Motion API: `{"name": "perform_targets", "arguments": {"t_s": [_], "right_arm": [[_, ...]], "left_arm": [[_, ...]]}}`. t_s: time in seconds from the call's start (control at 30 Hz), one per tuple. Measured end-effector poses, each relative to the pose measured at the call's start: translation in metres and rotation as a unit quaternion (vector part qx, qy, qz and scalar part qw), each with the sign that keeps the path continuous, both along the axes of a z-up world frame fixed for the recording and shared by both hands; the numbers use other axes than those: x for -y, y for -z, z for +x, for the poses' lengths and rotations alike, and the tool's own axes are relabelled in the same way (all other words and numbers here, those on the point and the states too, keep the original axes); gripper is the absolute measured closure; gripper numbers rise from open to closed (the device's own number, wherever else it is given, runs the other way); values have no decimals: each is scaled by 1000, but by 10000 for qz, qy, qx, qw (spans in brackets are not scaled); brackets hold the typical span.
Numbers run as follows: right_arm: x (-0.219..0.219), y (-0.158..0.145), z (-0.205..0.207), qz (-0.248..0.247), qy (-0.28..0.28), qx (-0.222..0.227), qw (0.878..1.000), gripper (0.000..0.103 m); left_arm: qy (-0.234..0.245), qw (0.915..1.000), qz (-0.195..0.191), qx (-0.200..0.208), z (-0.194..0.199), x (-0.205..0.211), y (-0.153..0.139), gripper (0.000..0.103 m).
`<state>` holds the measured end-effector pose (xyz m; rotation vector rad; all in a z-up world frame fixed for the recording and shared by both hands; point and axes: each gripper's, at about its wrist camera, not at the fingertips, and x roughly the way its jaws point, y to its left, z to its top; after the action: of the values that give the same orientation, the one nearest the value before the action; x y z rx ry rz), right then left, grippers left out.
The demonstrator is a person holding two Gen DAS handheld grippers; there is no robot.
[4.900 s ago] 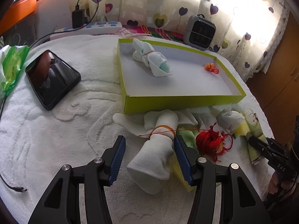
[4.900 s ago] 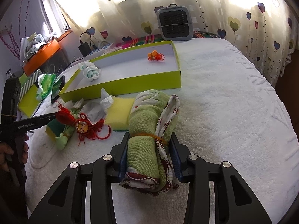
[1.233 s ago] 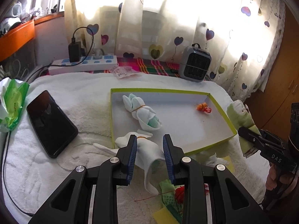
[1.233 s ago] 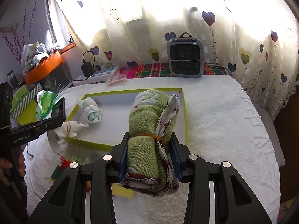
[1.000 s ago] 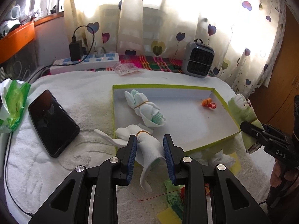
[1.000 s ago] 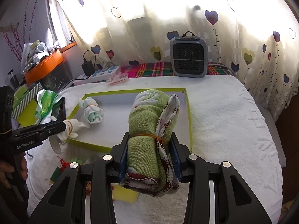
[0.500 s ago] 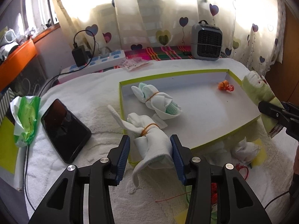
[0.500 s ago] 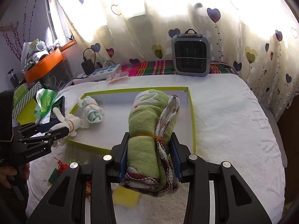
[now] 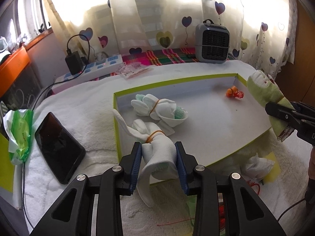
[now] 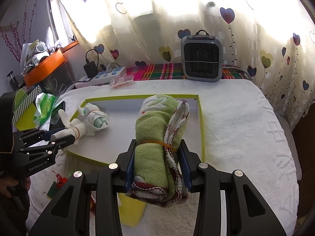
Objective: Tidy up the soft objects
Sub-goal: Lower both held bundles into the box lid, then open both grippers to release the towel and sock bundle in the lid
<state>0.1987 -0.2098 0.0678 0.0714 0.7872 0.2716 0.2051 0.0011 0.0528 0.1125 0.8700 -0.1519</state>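
My left tool [image 9: 158,165], jaws just closing, pinches the white sock bundle [image 9: 157,153] over the tray's [image 9: 116,137] near-left edge, its long axis pointing inward. My right tool [image 10: 157,169] clamps the green towel roll [image 10: 157,137] above the tray's near-right part.

a white sock bundle tied with an orange rubber band [image 9: 157,149] hangs over the near-left edge of the shallow lime-green cardboard tray [image 9: 196,79], just beside a second white banded sock bundle with a mint toe [image 9: 159,110] lying inside. a small orange knot [image 9: 233,93] lies in the far corner. a rolled green towel bound by a rubber band [image 10: 157,145] appears raised above the tray's near right side.
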Motion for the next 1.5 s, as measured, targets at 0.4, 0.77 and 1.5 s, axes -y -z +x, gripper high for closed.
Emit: {"name": "perform_targets", "arguments": {"t_s": [0.4, 0.77, 1.5], "right_arm": [[-3, 10, 26, -164, -23, -261, 9995, 62], [-7, 26, 43, -319, 57, -389, 9987, 62], [-4, 36, 54, -727, 251, -273, 9967, 62]], "left_arm": [[-81, 9999, -89, -122, 15, 3, 16, 67], [-134, 9996, -208, -167, 21, 1, 25, 66], [-129, 9995, -215, -178, 21, 1, 26, 64]]}}
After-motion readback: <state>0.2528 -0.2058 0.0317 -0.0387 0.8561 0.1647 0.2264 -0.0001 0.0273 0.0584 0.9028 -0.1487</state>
